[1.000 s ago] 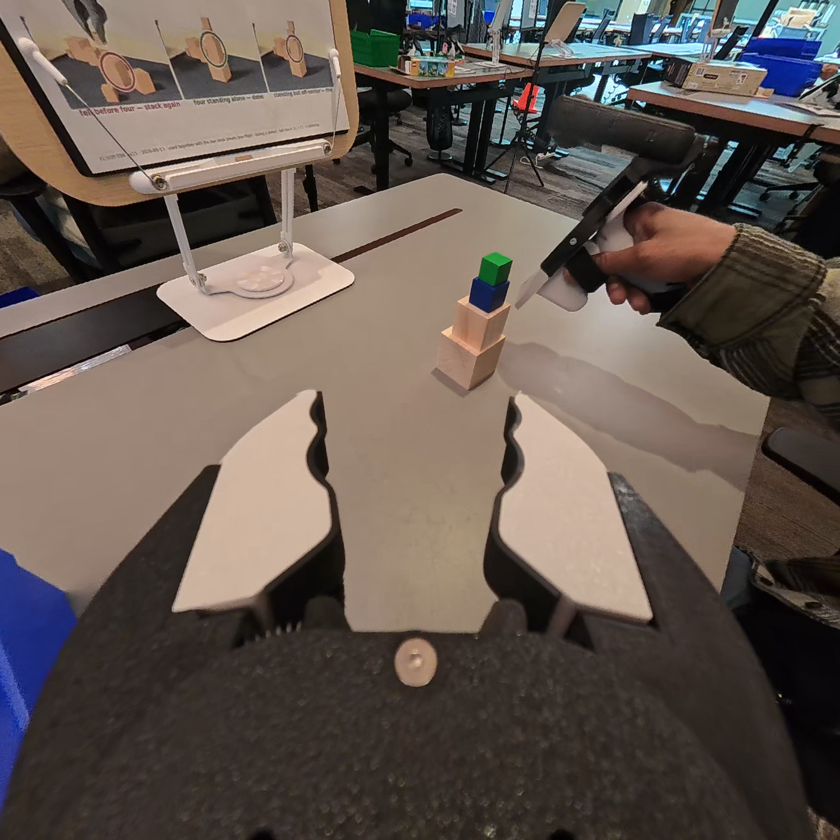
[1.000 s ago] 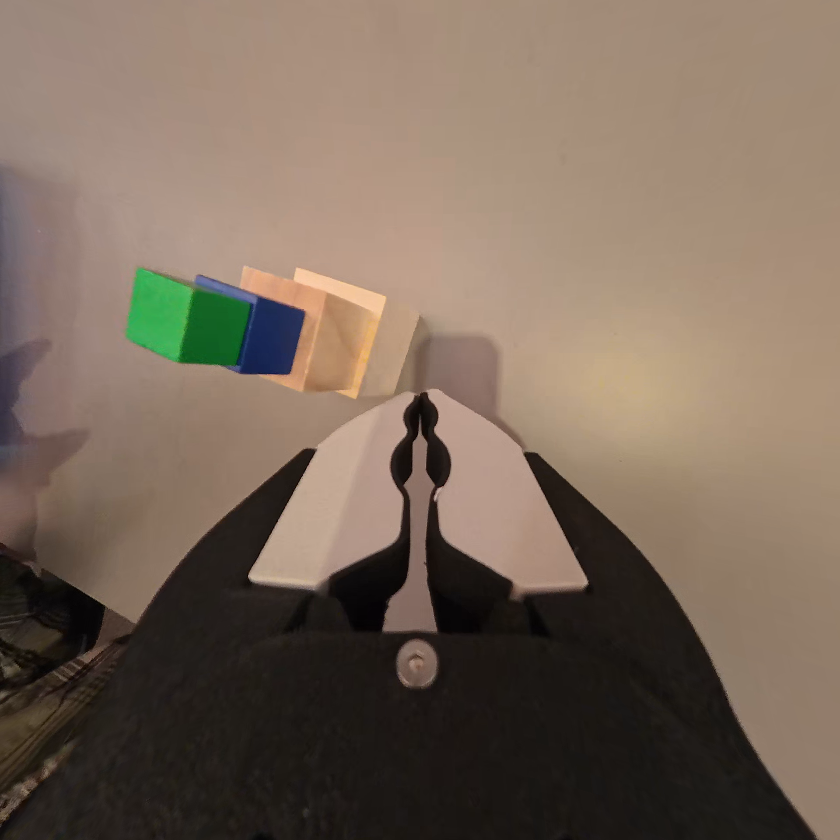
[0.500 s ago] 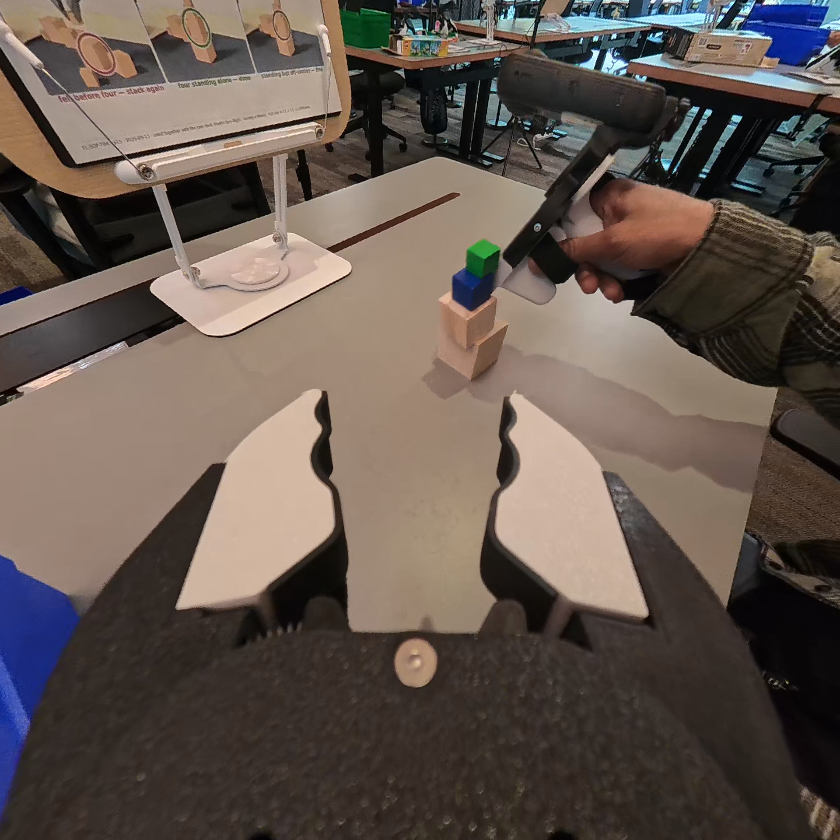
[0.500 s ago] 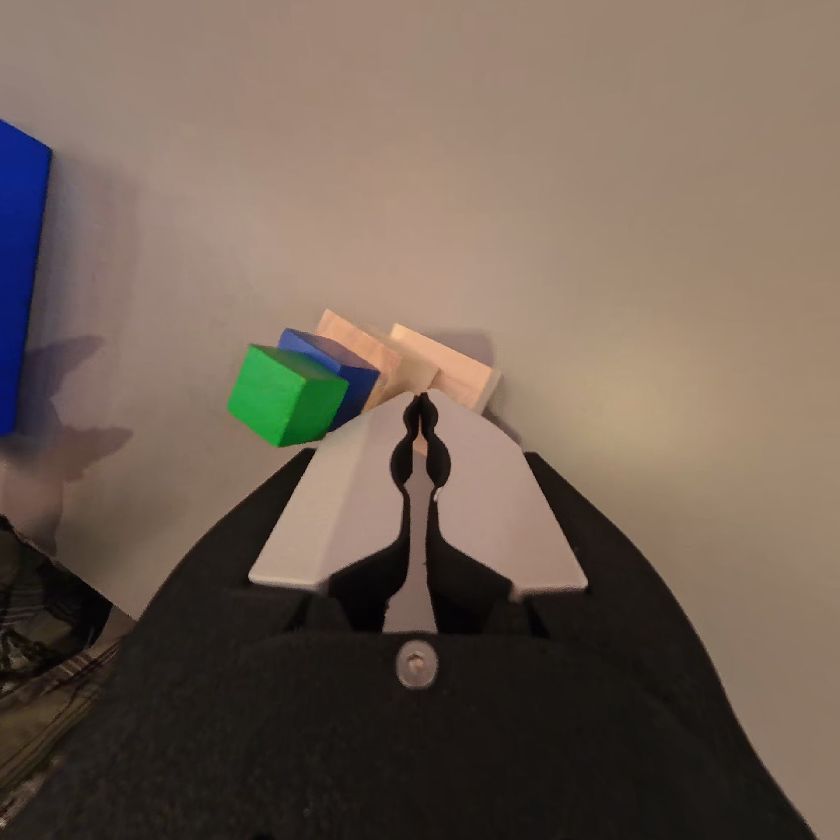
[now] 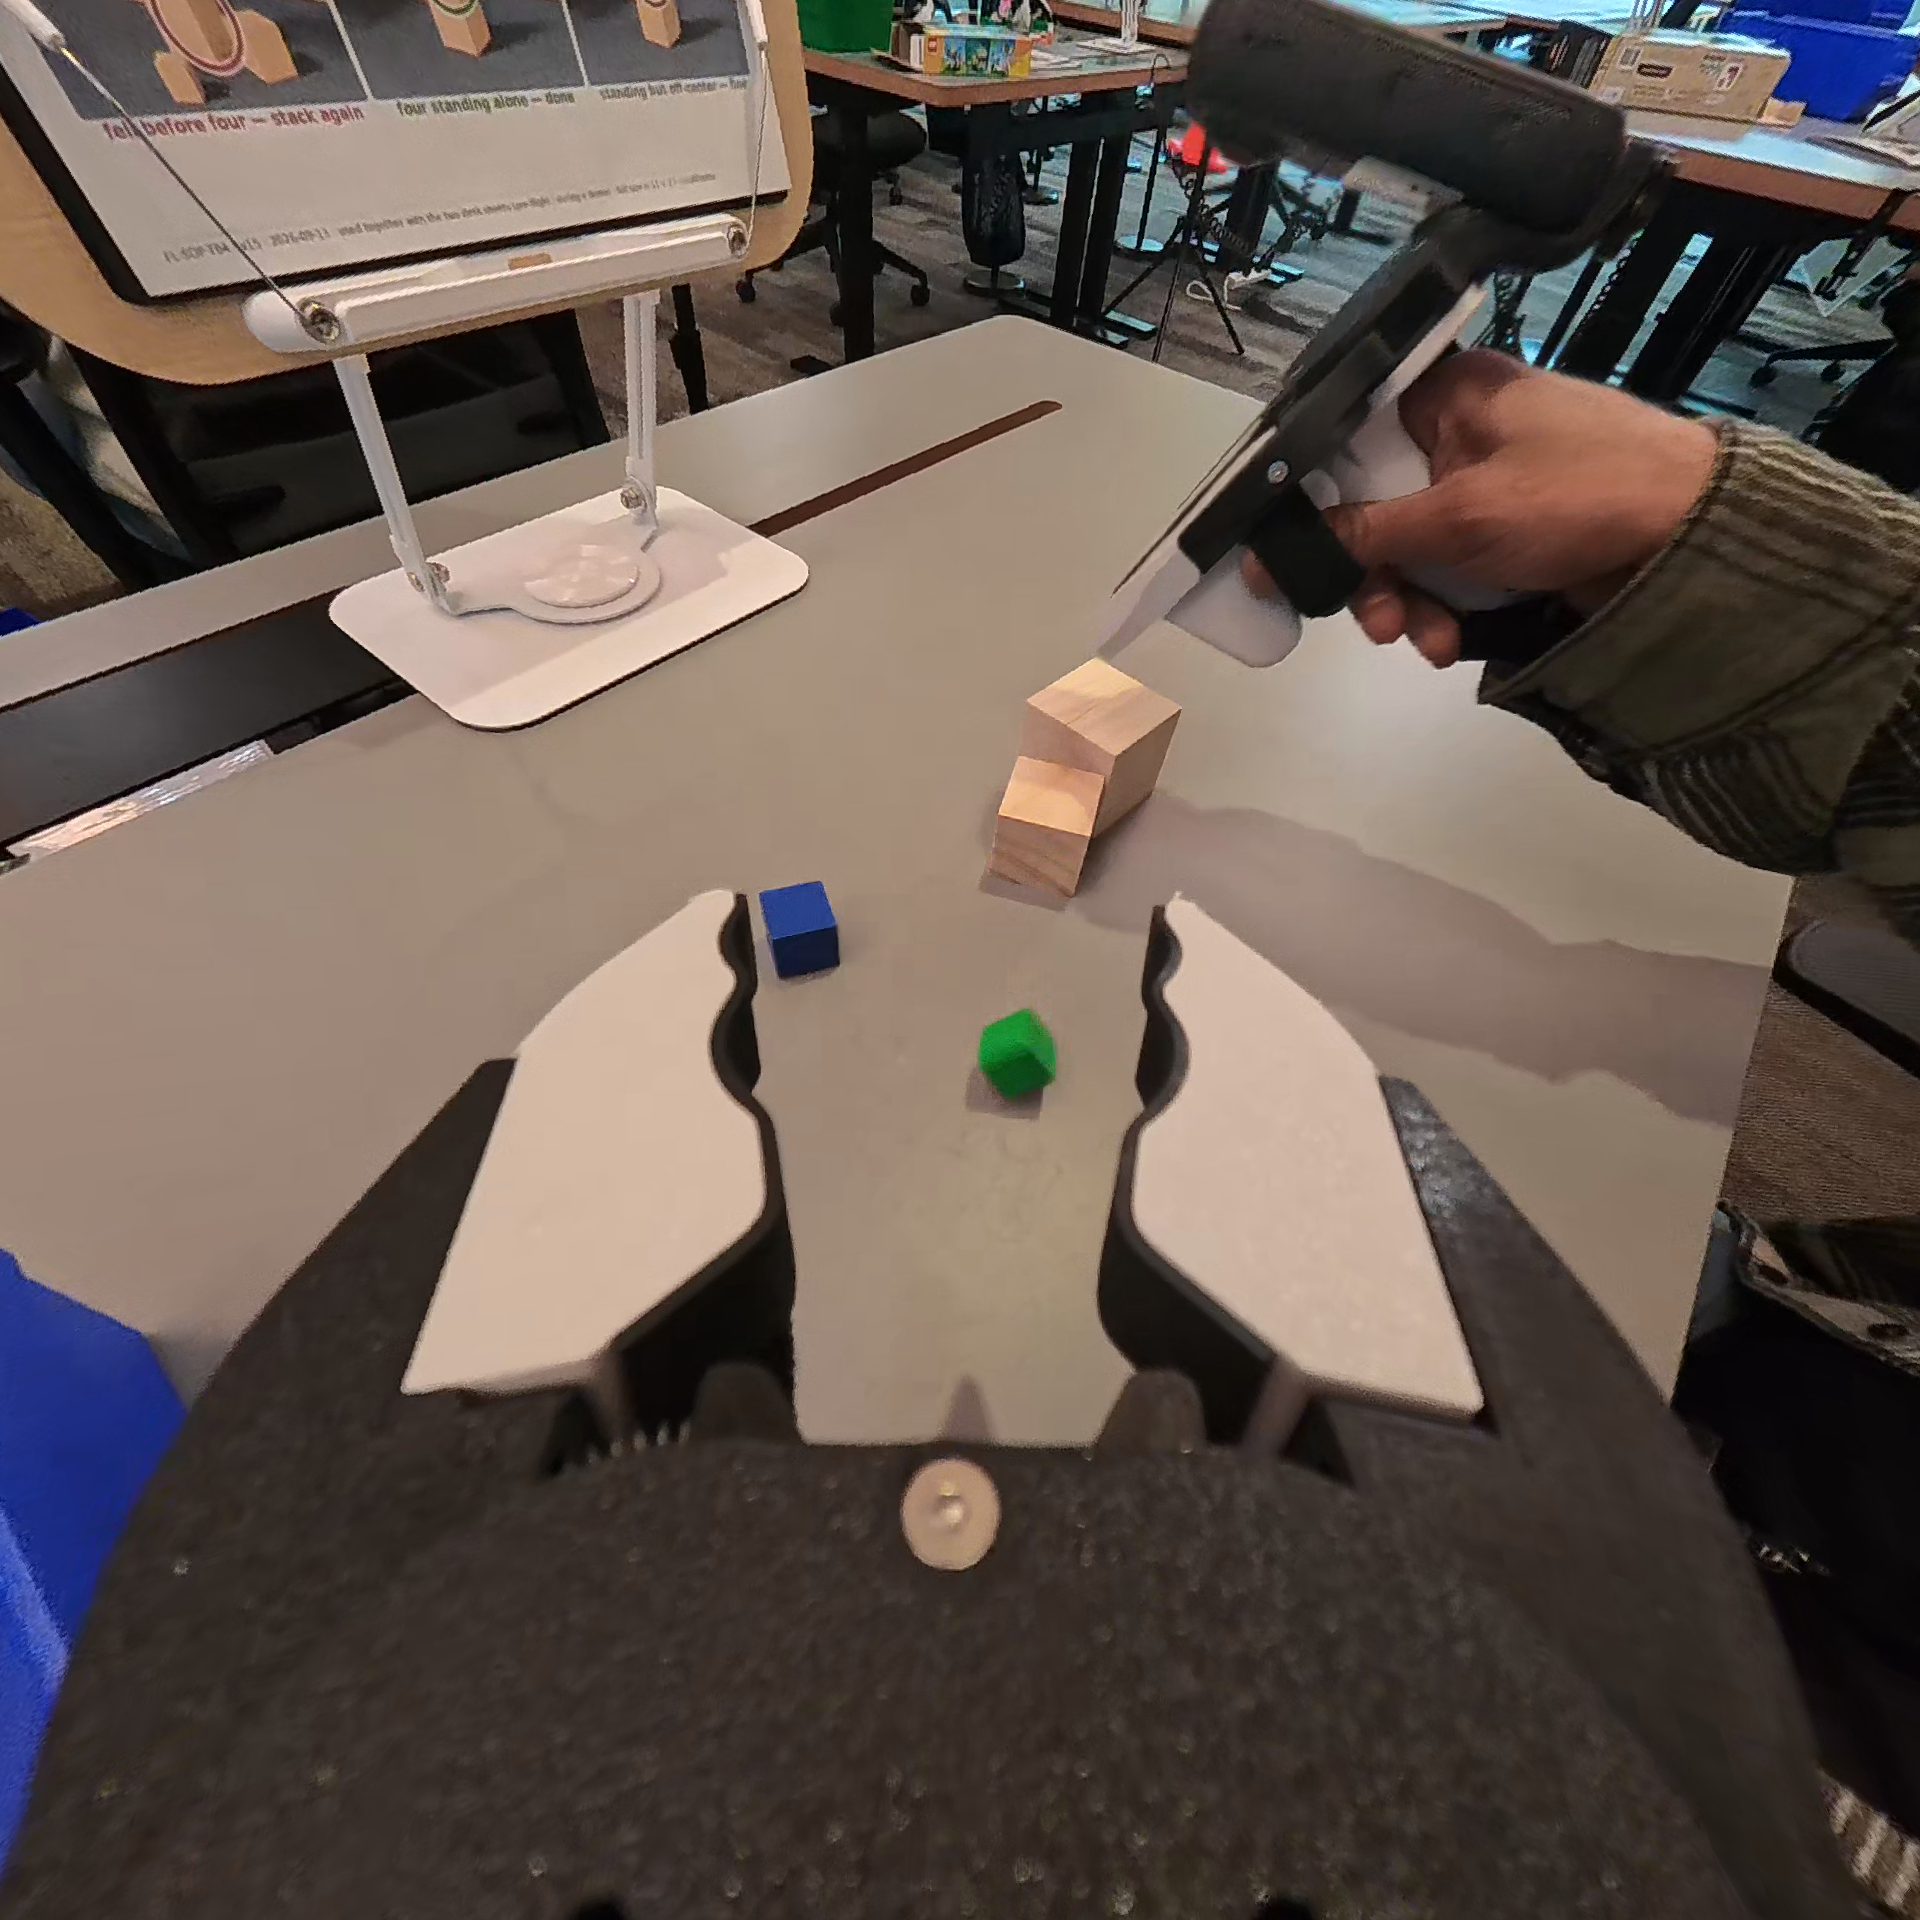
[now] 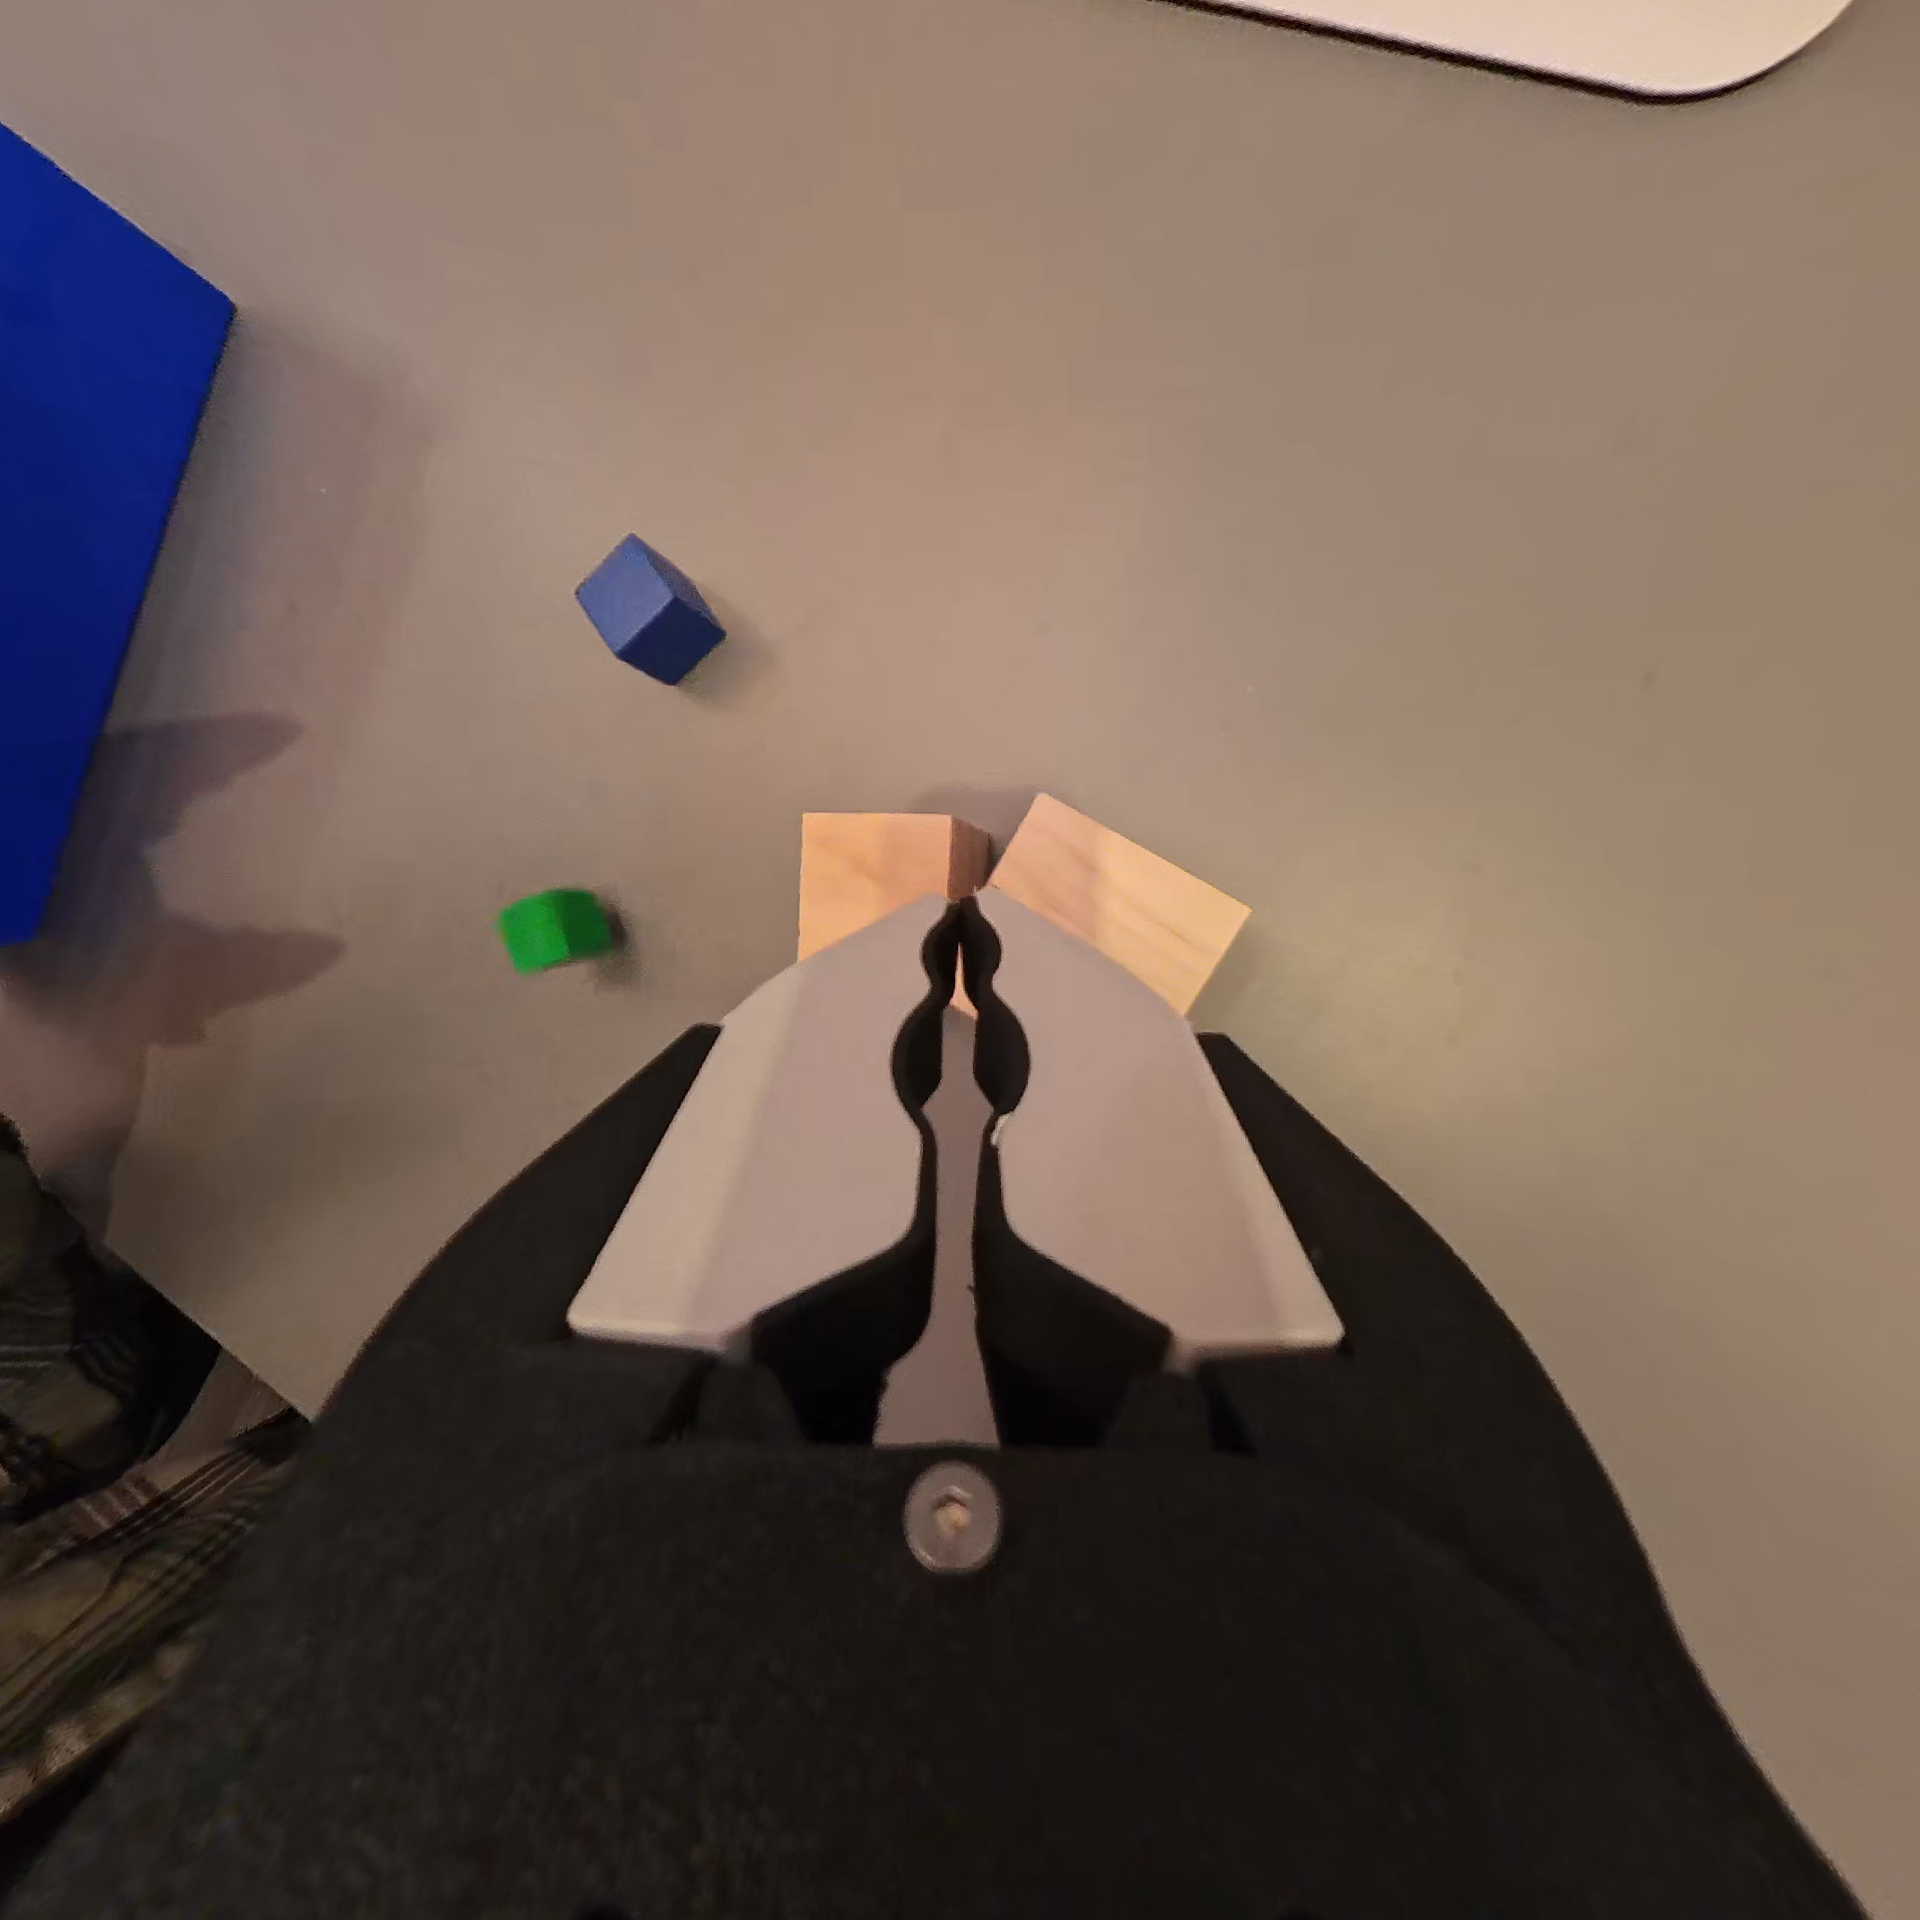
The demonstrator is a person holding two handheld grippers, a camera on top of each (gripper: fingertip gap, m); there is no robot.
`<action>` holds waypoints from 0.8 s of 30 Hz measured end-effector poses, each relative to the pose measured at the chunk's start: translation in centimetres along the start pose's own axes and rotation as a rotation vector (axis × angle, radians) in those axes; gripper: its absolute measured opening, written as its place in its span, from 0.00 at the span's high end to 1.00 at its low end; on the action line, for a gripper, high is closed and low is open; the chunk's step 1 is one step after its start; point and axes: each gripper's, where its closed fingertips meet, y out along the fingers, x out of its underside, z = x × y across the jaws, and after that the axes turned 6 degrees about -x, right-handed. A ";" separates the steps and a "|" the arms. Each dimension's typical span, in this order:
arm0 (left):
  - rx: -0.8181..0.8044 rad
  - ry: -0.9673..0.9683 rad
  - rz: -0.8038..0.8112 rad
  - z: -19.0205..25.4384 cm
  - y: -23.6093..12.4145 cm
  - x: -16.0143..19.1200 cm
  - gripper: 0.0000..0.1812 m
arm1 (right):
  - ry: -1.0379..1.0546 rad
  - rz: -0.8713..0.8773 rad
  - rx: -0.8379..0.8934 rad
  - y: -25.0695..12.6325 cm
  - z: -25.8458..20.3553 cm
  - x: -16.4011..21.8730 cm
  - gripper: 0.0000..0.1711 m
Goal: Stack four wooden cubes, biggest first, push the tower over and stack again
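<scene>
The four cubes lie scattered on the grey table [image 5: 520, 1039]. The big natural cube [image 5: 1117, 743] sits tilted, touching the smaller natural cube [image 5: 1044, 826] in front of it. The blue cube [image 5: 798, 928] lies by my left fingertip. The green cube [image 5: 1016, 1051] lies between my open, empty left gripper's [image 5: 948, 914] fingers, below them on the table. My right gripper [image 6: 958, 914] is shut and empty, its tips just above the two natural cubes [image 6: 878, 878] [image 6: 1122, 914]. The blue cube [image 6: 649, 611] and green cube [image 6: 551, 928] lie to its left. The right gripper also shows in the left wrist view [image 5: 1117, 634].
A white stand [image 5: 566, 613] holding an instruction board stands at the back left of the table. A blue bin [image 6: 83, 520] sits at the near left edge. A person's hand and sleeve [image 5: 1558, 561] hold the right gripper. Desks and chairs fill the room behind.
My shut right gripper pushed into the tower from the right. The tower fell: the blue and green cubes tumbled toward my left gripper, and the smaller natural cube slid off the big one.
</scene>
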 end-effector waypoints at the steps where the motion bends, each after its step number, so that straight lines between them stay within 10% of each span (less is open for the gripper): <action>1: 0.000 0.000 -0.004 0.0 0.1 0.1 0.61 | -0.003 0.009 0.002 -0.2 0.1 0.0 1.00; 24: 0.039 0.037 -0.034 1.1 2.0 1.2 0.60 | -0.172 0.279 -0.047 -7.6 1.0 2.9 1.00</action>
